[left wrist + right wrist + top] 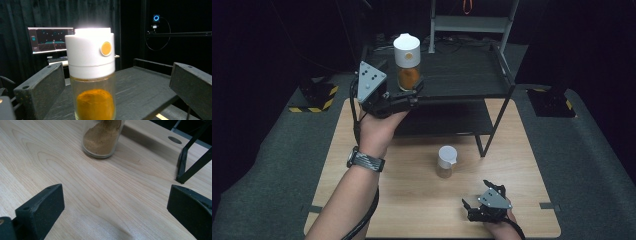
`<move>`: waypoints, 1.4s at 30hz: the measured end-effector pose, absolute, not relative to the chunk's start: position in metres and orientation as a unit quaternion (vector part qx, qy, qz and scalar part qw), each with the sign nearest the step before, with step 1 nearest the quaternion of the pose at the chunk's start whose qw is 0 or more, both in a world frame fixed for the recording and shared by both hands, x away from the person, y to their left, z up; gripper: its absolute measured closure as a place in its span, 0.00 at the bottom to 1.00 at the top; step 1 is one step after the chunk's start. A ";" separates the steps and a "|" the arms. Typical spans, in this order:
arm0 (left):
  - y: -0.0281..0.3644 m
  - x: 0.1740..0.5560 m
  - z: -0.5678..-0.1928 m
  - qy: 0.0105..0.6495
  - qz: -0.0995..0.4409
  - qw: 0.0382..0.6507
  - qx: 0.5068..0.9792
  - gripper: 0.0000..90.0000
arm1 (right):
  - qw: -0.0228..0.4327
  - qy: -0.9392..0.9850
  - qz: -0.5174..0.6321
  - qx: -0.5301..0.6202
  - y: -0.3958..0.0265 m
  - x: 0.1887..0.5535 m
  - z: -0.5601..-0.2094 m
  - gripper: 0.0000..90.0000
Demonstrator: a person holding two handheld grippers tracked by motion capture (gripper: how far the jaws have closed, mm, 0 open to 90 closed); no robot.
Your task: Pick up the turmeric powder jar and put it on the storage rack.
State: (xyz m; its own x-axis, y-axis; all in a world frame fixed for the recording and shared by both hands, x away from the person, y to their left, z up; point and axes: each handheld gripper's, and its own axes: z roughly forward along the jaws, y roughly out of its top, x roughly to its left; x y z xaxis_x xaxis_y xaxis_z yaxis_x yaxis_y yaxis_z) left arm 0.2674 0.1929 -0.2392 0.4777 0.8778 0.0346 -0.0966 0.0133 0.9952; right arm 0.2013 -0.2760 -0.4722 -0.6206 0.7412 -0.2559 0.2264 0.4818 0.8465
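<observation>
The left hand-held gripper (412, 95) is standing open around the white-capped glass jar of orange powder (407, 62) on the black shelf (462, 75), likely releasing it; backing away comes next.

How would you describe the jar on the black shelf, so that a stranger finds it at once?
On the black shelf behind the wooden table, the jar stands at its front left. Unlike the jar on the table, it holds bright orange powder.

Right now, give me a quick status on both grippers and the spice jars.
Left gripper open around orange spice jar on black shelf. Right gripper open, empty. Second jar on table. Nothing in the way.
</observation>
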 end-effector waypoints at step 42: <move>0.216 0.189 -0.333 0.346 0.362 0.591 0.632 0.00 | 0.318 0.805 0.403 0.300 -0.273 0.201 -0.472 0.00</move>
